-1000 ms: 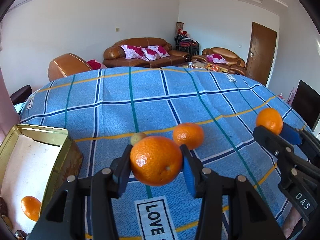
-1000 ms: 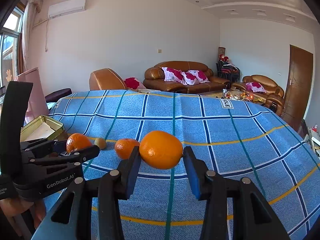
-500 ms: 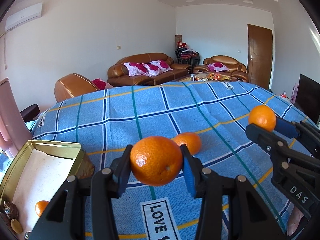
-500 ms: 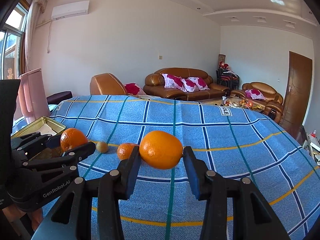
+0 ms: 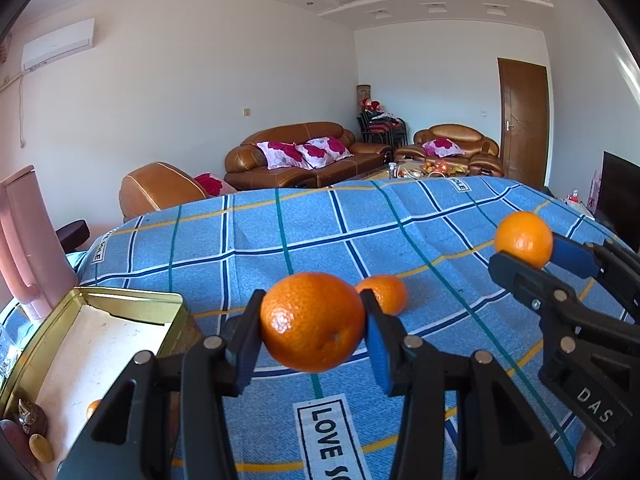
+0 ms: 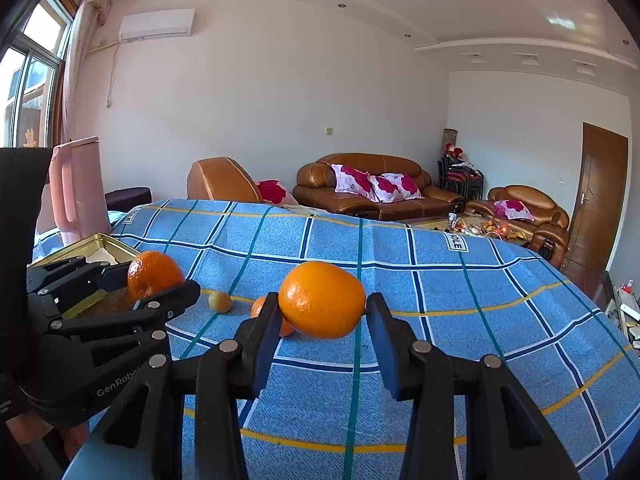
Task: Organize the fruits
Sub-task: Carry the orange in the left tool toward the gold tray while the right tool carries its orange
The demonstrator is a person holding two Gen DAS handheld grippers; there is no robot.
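Two oranges are in the air at once, one in each gripper, so the step in hand looks like the carry from the checked blue tablecloth to the gold tin at the table's left edge. The left gripper is clamped on a round, deep-orange fruit with a dimpled, slightly glossy skin and a small dark speck low on its face; it hangs above the cloth just right of the tin's near corner. The right gripper pinches a paler, more oval orange end to end, held over the middle of the cloth. Loose fruit is left on the table: a third orange just behind the left jaws, and a small yellow-green fruit beside it, seen in the right wrist view. Inside the tin, on its pale lining, a sliver of orange fruit shows near the bottom, along with small items I cannot identify. Next, I judge, the left hand must swing further left until its fruit is over the open tin, lower it inside the walls, and only then let go, since a round orange dropped on the rim would roll off.
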